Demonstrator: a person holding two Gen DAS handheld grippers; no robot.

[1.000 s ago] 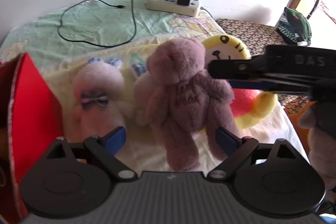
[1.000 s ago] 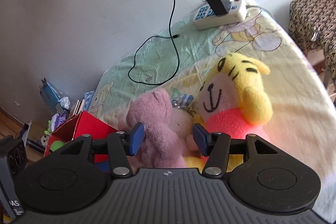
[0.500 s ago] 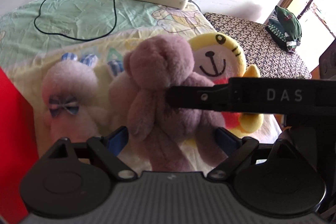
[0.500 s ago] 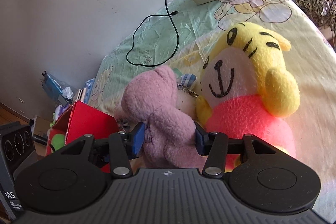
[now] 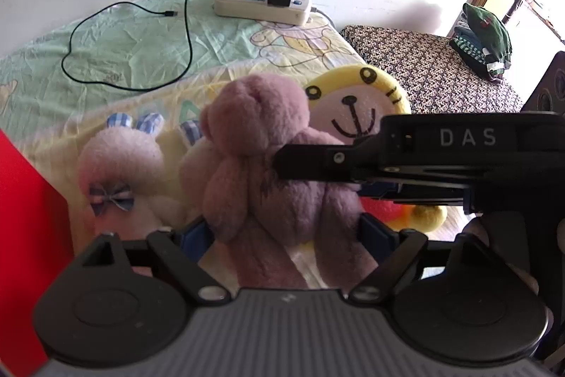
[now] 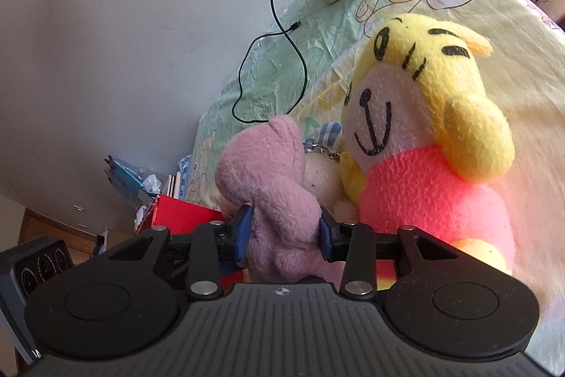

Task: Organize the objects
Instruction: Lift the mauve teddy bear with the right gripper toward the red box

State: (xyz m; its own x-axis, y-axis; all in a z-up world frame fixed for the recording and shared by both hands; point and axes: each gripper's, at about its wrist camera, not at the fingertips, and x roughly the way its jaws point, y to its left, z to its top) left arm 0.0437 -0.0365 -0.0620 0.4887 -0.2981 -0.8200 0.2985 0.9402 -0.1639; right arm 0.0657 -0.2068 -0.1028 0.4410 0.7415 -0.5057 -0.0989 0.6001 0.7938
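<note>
We see the right gripper (image 6: 284, 232) pinching the purple teddy bear (image 6: 273, 200) across its body, the blue pads (image 6: 243, 228) pressed into the fur on both sides. In the left wrist view that same gripper reaches in from the right, its black finger laid against the bear's (image 5: 261, 158) chest. The left gripper (image 5: 282, 232) is spread wide, a pad on either side of the bear's lower body and legs; whether those pads touch the fur we cannot tell, since the plush hides their tips.

Just to the right of the right gripper's fingers lies the yellow tiger toy (image 6: 423, 129) in its pink shirt, its face turned up, close against the bear. Between the two we make out a cream plush with a keychain ring (image 6: 323, 152), mostly hidden. To the left of the left gripper's fingers sits a pale pink bunny (image 5: 120, 165) with checked ears and a bow, beside the bear. All of these rest on the bedsheet (image 5: 116, 59). A red box (image 5: 24, 207) stands at the far left of the left gripper, and shows again just behind the right gripper's left finger (image 6: 180, 214).

Far ahead of both grippers, by the wall, a power strip (image 5: 263, 2) carries a black charger, and its cable (image 5: 141, 34) loops over the sheet
</note>
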